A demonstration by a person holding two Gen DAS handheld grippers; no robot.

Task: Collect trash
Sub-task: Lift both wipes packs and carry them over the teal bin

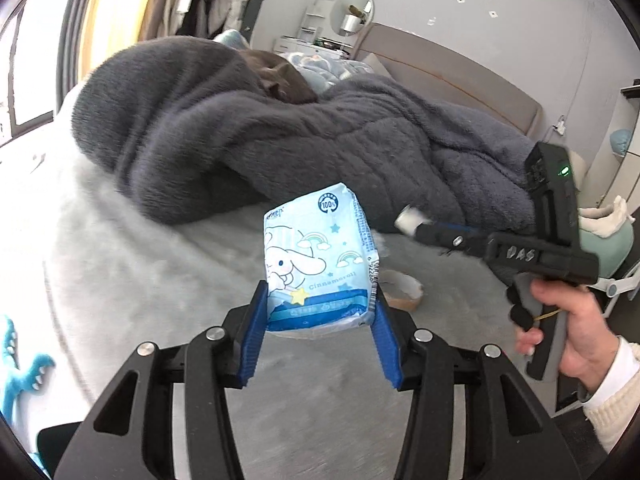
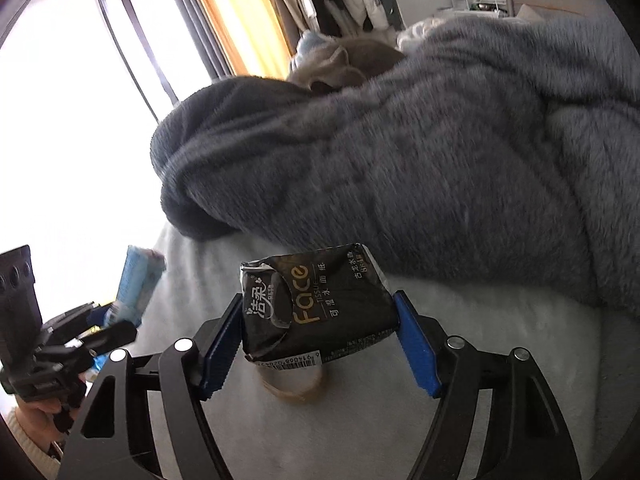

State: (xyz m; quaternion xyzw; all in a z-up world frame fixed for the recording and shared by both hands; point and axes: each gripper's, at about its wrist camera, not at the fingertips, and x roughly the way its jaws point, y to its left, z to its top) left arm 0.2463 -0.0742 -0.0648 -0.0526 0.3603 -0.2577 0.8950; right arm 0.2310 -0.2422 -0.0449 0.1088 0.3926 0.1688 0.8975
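Observation:
A light blue tissue pack (image 1: 316, 256) printed with a cartoon dog stands upright between the blue pads of my left gripper (image 1: 320, 290), which is shut on its lower end. In the right wrist view a black tissue pack (image 2: 340, 312) with gold "Face" lettering is clamped across its width by my right gripper (image 2: 319, 297). Both packs hang above the pale grey bed cover (image 1: 140, 272). At the left edge of the right wrist view I see the blue pack (image 2: 138, 284) again, sticking up from the left gripper.
A thick dark grey fleece blanket (image 1: 280, 128) is heaped across the bed behind both packs. A brown cardboard ring (image 2: 296, 388) lies on the cover under the grippers. A blue toy (image 1: 20, 368) sits at the left edge. A hand (image 1: 572, 328) holds the right gripper's handle.

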